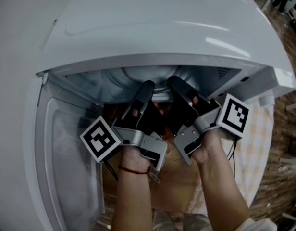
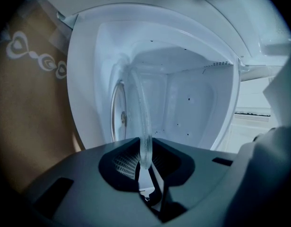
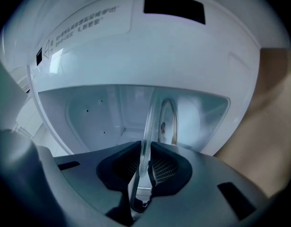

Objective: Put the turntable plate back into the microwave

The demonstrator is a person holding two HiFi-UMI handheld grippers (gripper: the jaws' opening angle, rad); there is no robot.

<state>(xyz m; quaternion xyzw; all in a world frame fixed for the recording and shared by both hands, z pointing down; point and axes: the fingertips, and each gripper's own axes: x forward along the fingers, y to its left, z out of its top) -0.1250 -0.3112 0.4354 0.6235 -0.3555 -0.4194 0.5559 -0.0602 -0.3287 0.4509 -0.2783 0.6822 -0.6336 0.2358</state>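
Brown backdrop with a pale heart pattern (image 2: 27,103) lies to the left of my left gripper (image 2: 145,162), its edges lost in the dark rim of the left gripper view. Next comes the open door (image 1: 52,143) of the white microwave (image 1: 177,28), cut off at the lower frame. My left hand (image 1: 136,160) and its marker cube (image 1: 100,138) cover most of what lies under the cavity mouth. My left gripper's jaws stand narrow, clamped on the rim of the glass turntable plate (image 2: 141,122), which runs edge-on ahead of them into the cavity (image 2: 183,103). A ring with a small hub (image 2: 119,117) sits just left of the glass; whether it is part or reflection I cannot tell. From above, the housing overhang hides the plate almost wholly. My right gripper (image 3: 143,167) likewise grips the plate's rim (image 3: 148,126), jaws narrow. Above it, the printed label (image 3: 84,25) is too small to read. Right of my right hand (image 1: 210,146), a checked cloth (image 1: 256,143) and wooden floor (image 1: 287,143) are partly cropped.
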